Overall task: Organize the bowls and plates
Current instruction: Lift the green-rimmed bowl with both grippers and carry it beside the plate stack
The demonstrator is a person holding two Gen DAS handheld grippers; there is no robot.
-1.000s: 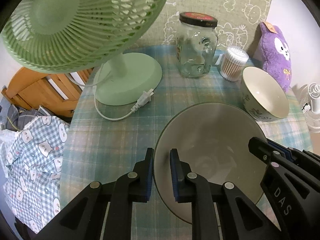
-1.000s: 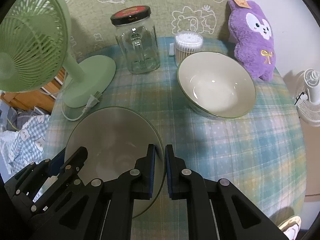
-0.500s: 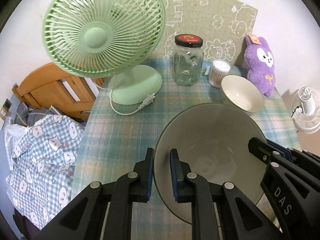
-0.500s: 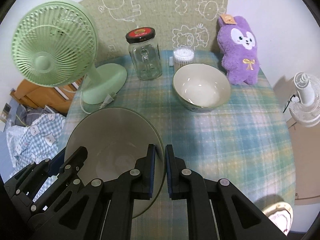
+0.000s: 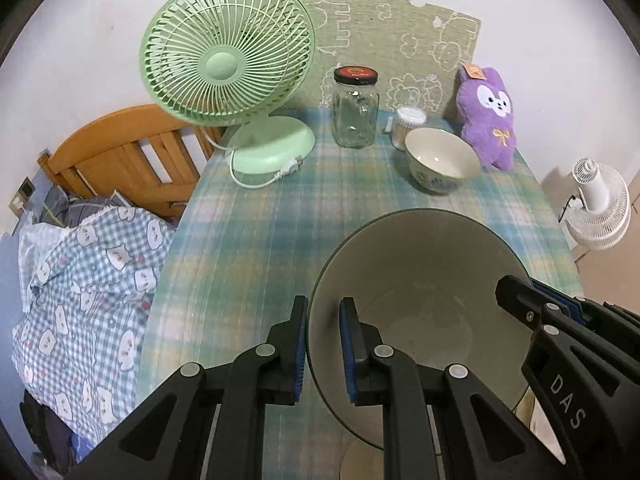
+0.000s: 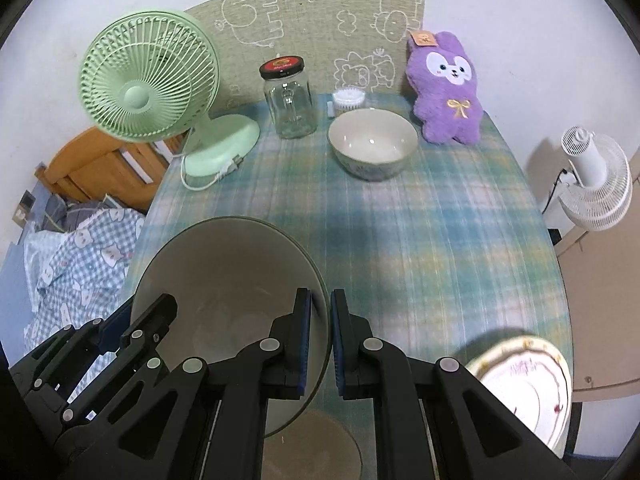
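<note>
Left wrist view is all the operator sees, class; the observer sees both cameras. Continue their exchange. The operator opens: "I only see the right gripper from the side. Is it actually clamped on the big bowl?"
Observer: Yes. The right gripper is shut on the big bowl, with the rim pinched between its pads, one inside and one outside.
Operator: Is there any other dish near me that I can't make out?
Observer: A patterned plate lies on the table near its front right edge, to the right of that gripper.

large grey bowl (image 5: pixel 416 280) held aloft, smaller bowl (image 6: pixel 373 148) apparently upright
</note>
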